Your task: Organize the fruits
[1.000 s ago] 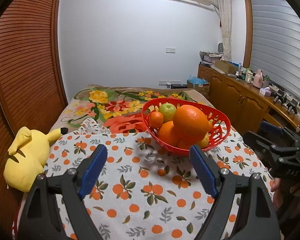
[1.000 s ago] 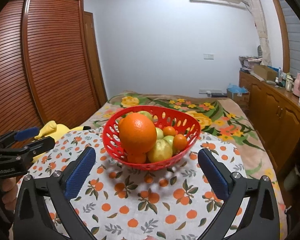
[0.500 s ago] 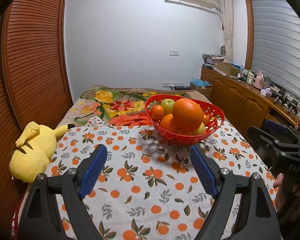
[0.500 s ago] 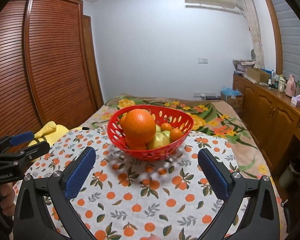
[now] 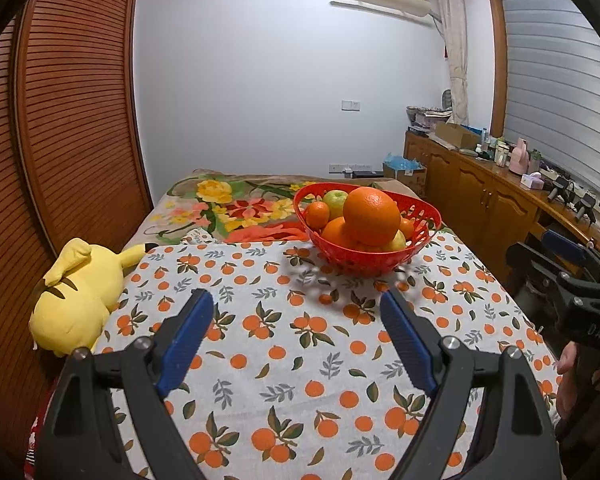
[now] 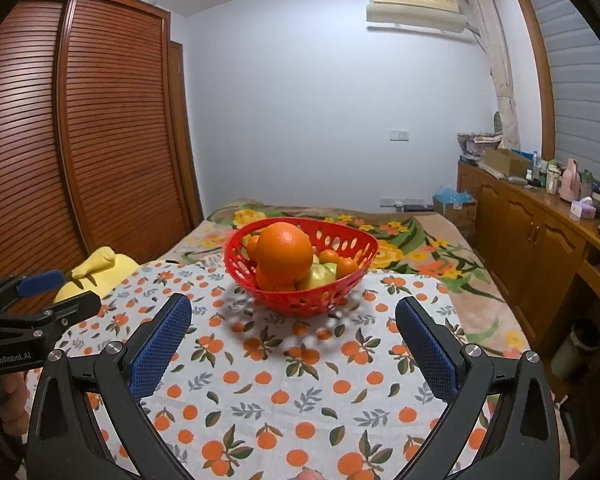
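Two grippers sit nearest, both with nothing between their blue pads: the left gripper (image 5: pixel 296 320) has its fingers spread wide over the orange-print cloth (image 5: pixel 284 344), and the right gripper (image 6: pixel 294 326) has its fingers just as far apart. Each hovers short of the red basket (image 5: pixel 374 262), not touching it. Beyond them the basket rests on the cloth's far part, piled with fruit: a large orange (image 5: pixel 371 216) on top, smaller oranges and a green apple (image 5: pixel 335 200) around it. A yellow plush toy (image 5: pixel 78 292) lies at the cloth's left edge. Farther back, a floral blanket (image 5: pixel 236 204) covers the bed.
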### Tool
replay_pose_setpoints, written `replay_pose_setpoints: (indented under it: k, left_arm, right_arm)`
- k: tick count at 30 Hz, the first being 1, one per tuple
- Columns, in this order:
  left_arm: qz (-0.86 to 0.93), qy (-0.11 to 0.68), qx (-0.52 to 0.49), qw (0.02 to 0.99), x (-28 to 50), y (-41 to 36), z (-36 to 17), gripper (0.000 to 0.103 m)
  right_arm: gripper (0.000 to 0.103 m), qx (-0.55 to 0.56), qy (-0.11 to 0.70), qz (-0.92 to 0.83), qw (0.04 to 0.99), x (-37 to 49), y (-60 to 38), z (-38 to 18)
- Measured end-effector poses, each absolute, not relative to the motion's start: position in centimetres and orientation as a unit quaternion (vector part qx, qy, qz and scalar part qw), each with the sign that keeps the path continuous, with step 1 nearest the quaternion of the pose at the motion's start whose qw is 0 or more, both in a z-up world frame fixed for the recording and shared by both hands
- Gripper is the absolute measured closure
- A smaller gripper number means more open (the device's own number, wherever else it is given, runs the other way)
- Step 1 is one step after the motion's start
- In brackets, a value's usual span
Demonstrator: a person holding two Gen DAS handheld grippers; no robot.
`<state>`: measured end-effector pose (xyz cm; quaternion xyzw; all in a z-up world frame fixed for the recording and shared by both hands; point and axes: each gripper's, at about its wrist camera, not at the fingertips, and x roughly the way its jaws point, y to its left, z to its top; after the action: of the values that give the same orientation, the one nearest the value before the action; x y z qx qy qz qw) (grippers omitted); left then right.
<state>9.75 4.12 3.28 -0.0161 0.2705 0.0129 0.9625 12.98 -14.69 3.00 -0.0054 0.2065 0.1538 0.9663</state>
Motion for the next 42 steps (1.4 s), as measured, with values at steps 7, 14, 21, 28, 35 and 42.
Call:
replay_pose_setpoints:
  k: [7,14,21,28,35,42]
  left_arm:
    - [0.013,0.269,-0.017,0.963,9.6,4.2,3.3,0.017]
    - [0.012,0.269,-0.017,0.963,9.1,3.9,3.3,0.017]
    - [0.010,0.269,-0.019,0.963,9.0,3.8,3.4,0.017]
    - [0.010,0.271,-0.022,0.962,8.7,3.7,3.4,0.017]
    - [0.008,0.271,-0.025,0.962,8.7,3.9,3.5,0.017]
    - [0.008,0.271,-0.025,0.962,8.6,3.9,3.5,0.017]
  right_arm:
    - [0.000,-0.003,0.206,0.153,0.967,12.7,-14.8,2.9]
    - [0.000,-0.003,0.206,0.154,0.966,12.7,-14.8,2.9]
    - [0.000,-0.005,0.205,0.154,0.966,12.6,-14.8,3.0]
    - [0.000,-0.005,0.206,0.154,0.966,12.6,-14.8,3.0]
    - [0.000,-0.006,0.205,0.154,0.966,12.6,-14.7,3.0]
    - [0.000,-0.006,0.205,0.155,0.966,12.6,-14.7,3.0]
